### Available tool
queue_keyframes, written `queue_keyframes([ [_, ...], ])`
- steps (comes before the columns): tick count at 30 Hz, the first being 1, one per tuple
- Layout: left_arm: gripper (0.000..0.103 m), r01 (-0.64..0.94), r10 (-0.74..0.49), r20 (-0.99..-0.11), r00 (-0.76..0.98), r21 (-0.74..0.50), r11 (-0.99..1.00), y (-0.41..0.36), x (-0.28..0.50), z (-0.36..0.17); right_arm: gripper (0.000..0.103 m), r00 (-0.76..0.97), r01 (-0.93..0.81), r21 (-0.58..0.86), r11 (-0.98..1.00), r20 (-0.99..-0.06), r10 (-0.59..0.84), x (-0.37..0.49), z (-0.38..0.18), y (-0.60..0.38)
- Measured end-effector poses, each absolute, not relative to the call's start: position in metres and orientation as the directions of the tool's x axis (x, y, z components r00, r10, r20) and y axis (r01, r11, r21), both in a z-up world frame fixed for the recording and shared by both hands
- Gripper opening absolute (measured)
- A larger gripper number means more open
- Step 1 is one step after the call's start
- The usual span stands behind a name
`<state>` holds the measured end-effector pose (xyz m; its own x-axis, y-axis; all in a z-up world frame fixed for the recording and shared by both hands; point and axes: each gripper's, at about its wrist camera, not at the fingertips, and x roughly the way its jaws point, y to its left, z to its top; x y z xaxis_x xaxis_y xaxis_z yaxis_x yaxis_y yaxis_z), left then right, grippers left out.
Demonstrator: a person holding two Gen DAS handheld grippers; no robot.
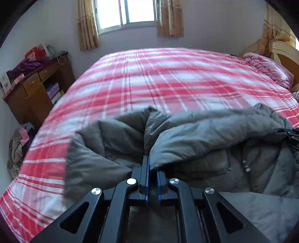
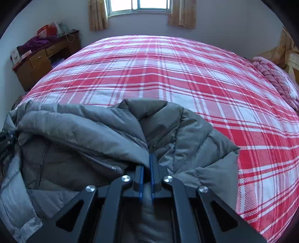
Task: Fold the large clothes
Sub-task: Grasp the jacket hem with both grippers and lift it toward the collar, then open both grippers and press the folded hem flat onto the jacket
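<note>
A grey padded jacket (image 1: 205, 130) lies at the near edge of a bed with a red and white plaid cover (image 1: 158, 78). My left gripper (image 1: 151, 164) is shut on a fold of the jacket at its left side. In the right wrist view my right gripper (image 2: 147, 162) is shut on the jacket (image 2: 84, 127) at its right side, above the plaid cover (image 2: 168, 74). The jacket's edge is lifted and bunched between both grippers. The right gripper's tip (image 1: 291, 133) shows at the right edge of the left wrist view. A drawcord (image 1: 245, 164) hangs on the jacket.
A wooden desk (image 1: 37, 87) with clothes and boxes stands left of the bed. A pile of clothes (image 1: 18, 145) lies on the floor. A pink quilt (image 1: 267, 67) lies at the bed's right end by the headboard (image 1: 286, 54). A window (image 1: 129, 13) with curtains is in the far wall.
</note>
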<state>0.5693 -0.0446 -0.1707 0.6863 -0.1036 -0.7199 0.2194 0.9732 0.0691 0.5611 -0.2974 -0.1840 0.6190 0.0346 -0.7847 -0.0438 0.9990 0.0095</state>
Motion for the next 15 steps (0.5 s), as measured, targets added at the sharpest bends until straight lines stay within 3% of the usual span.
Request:
queue_keyframes([
  [2,0.009,0.225,-0.106,-0.695,0.711,0.081,0.971,-0.043,0.562,-0.153,0.016,0.621,-0.038,0.042,0.998,-0.782,0.057,0.553,-0.177,-0.303],
  [3,0.019,0.225,-0.101,-0.676,0.73,0.098,0.97,-0.041,0.557,-0.143,0.022,0.616,-0.041,0.06,0.997,-0.784,0.073,0.549,-0.171,-0.308],
  [4,0.045,0.215,-0.085,-0.655,0.75,0.121,0.969,-0.039,0.554,-0.133,0.035,0.615,-0.043,0.059,0.997,-0.785,0.073,0.543,-0.166,-0.309],
  [5,0.064,0.193,-0.062,-0.628,0.775,0.143,0.971,-0.037,0.55,-0.122,0.045,0.619,-0.044,0.053,0.998,-0.782,0.069,0.537,-0.159,-0.312],
  [6,0.096,0.171,-0.043,-0.608,0.793,0.154,0.973,-0.034,0.549,-0.116,0.048,0.627,-0.043,0.042,0.998,-0.777,0.06,0.531,-0.151,-0.315],
  [9,0.099,0.108,-0.013,-0.521,0.853,0.152,0.983,-0.028,0.553,-0.097,0.048,0.658,-0.019,0.0,1.0,-0.753,0.013,0.519,-0.132,-0.322],
  [12,0.099,-0.02,0.138,-0.539,0.831,0.219,0.976,-0.039,0.587,-0.098,0.048,0.718,0.021,0.028,0.999,-0.696,0.004,0.52,-0.112,-0.321],
  [15,0.099,-0.05,0.171,-0.571,0.803,0.223,0.974,-0.053,0.615,-0.111,0.053,0.74,0.006,0.073,0.997,-0.671,0.045,0.543,-0.106,-0.299],
])
